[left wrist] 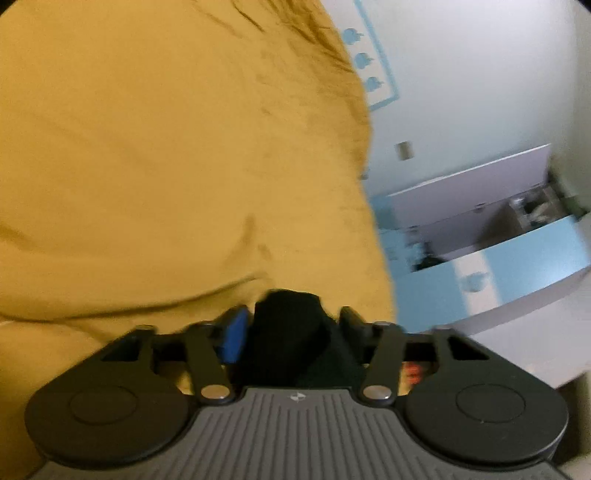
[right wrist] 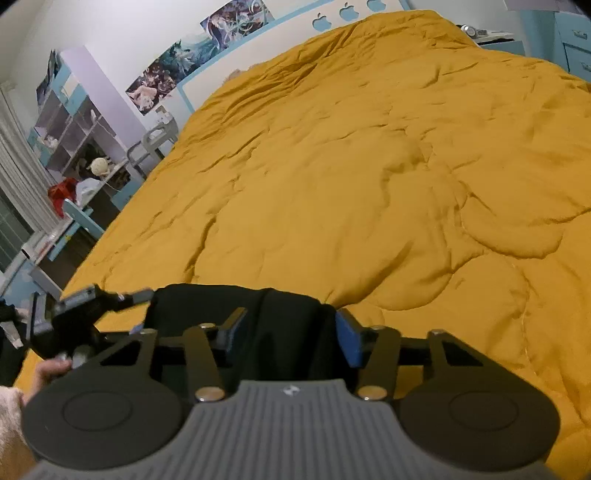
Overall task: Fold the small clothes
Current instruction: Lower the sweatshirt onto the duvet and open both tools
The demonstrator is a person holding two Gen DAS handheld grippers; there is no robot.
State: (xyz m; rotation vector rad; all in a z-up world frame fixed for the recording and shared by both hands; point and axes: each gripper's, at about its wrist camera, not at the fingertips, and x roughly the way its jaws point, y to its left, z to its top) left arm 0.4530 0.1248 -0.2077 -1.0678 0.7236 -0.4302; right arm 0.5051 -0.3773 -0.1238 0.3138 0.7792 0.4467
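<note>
A small black garment (left wrist: pixel 288 347) bunches up between the fingers of my left gripper (left wrist: pixel 291 321), filling the gap from the blue pad (left wrist: pixel 234 332) to the dark finger opposite; the gripper is shut on it. In the right wrist view the same black garment (right wrist: pixel 184 306) stretches sideways just above the mustard quilt (right wrist: pixel 351 166). My right gripper (right wrist: pixel 288 328) is shut on its right part, cloth packed between the pads. The left gripper (right wrist: pixel 136 295) holds the garment's left end, with a hand (right wrist: pixel 48 369) behind it.
The mustard quilt (left wrist: pixel 147 147) covers a wide bed with a white and blue headboard (right wrist: pixel 332 18). Shelves and a cluttered desk (right wrist: pixel 74 155) stand off the bed's left side. Blue and white furniture (left wrist: pixel 517 258) lies past the quilt's edge in the left wrist view.
</note>
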